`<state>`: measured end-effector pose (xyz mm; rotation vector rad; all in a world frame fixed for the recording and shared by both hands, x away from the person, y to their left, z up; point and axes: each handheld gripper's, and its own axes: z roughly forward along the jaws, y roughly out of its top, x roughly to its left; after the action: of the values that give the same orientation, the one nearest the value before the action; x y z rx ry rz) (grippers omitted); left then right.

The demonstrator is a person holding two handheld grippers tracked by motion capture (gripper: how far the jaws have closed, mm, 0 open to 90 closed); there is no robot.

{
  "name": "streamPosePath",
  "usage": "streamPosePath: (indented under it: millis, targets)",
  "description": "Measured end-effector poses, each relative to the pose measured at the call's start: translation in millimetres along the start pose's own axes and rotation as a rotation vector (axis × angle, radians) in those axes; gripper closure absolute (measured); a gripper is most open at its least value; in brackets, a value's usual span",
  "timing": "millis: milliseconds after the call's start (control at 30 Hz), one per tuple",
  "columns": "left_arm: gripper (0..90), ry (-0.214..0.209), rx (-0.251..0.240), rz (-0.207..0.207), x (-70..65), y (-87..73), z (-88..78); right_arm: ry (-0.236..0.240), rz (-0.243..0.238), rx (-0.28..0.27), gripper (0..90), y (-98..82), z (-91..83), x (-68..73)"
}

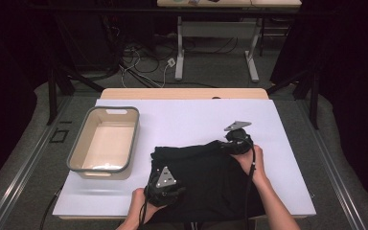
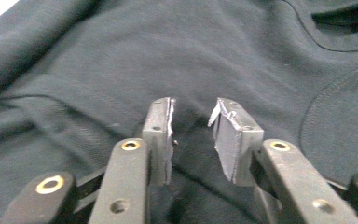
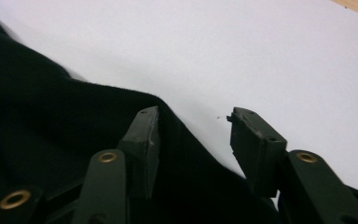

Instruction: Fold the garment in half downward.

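table (image 1: 124, 93) of pale wood carries a white sheet (image 1: 196, 120) that covers nearly all of its top. on the sheet's near half lies a black garment (image 1: 206, 177), spread fairly flat and reaching the near edge of the table; in the left gripper view its cloth (image 2: 121, 60) shows soft folds, a curved seam and a dark neck opening at the upper right. to the left of the garment, near but apart from it, stands a beige tub with a grey rim (image 1: 76, 148), nothing visible inside it.

left gripper (image 1: 165, 184) rests over the garment's near left part, held by the person's left hand (image 1: 141, 201). in its own view the left gripper (image 2: 193, 126) has its jaws parted, pads clear of each other, with cloth lying below the gap and nothing pinched between them. right gripper (image 1: 230, 143) sits at the garment's far right corner, with the right hand (image 1: 249, 160) behind it. in its own view the right gripper (image 3: 196, 126) stands released too: one jaw is over the black cloth, the other over the white sheet, and the garment's edge runs across beneath the gap, not clamped.
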<state>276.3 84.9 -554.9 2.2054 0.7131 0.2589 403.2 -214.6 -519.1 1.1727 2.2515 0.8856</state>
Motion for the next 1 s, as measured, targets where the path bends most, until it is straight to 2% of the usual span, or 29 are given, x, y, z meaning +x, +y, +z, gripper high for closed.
streamPosePath:
  millis: [167,267,333,433,500,567,600,667,700,733,767,833,933,1000]
  targets:
    - [51.1,0.016,0.029,-0.036,11.8,-4.0,-7.9,-0.009,0.039,0.007,46.2,-13.8,-26.8,-16.8]
    - [46.9,0.026,0.031,-0.048,14.0,-5.6,-10.9,-0.025,0.068,0.039,49.6,-26.2,-32.4,-28.9]
    - [46.9,0.029,0.033,-0.043,13.1,-5.9,-11.0,-0.021,0.081,0.065,56.6,-30.7,-29.5,-36.0]
    - [47.0,0.026,0.048,-0.041,10.4,-6.8,-6.1,-0.028,0.076,0.112,67.8,-33.0,-19.2,-37.8]
    - [46.9,0.033,0.044,-0.035,10.4,-6.3,-4.3,-0.043,0.065,0.115,75.8,-33.1,-12.4,-38.1]
    - [46.0,0.04,0.051,-0.038,11.0,-5.7,-3.1,-0.083,0.066,0.096,77.9,-30.3,-5.2,-40.1]
    - [45.3,0.049,0.05,-0.032,12.5,-5.6,-3.1,-0.082,0.078,0.095,77.6,-29.6,-2.1,-40.5]
    - [43.8,0.056,0.045,-0.041,14.0,-5.9,-4.1,-0.119,0.088,0.108,72.9,-29.5,7.3,-41.9]
    - [43.4,0.056,0.045,-0.041,14.0,-5.9,-4.1,-0.119,0.088,0.108,72.9,-29.5,7.3,-41.9]
    - [43.0,0.064,0.036,-0.046,15.2,-6.3,-5.2,-0.12,0.115,0.109,70.3,-30.8,9.6,-43.5]
    - [42.8,0.063,0.034,-0.057,15.2,-6.7,-5.9,-0.128,0.121,0.106,68.2,-30.9,8.8,-44.0]
    - [42.2,0.08,0.032,-0.052,17.4,-6.7,-7.8,-0.131,0.142,0.11,64.4,-32.2,6.0,-44.9]
    - [41.5,0.099,0.028,-0.068,19.9,-7.9,-11.7,-0.092,0.186,0.125,56.2,-36.9,-2.4,-48.7]
    - [40.8,0.114,0.03,-0.083,21.6,-9.6,-14.9,-0.044,0.225,0.167,51.0,-41.7,-5.3,-51.0]
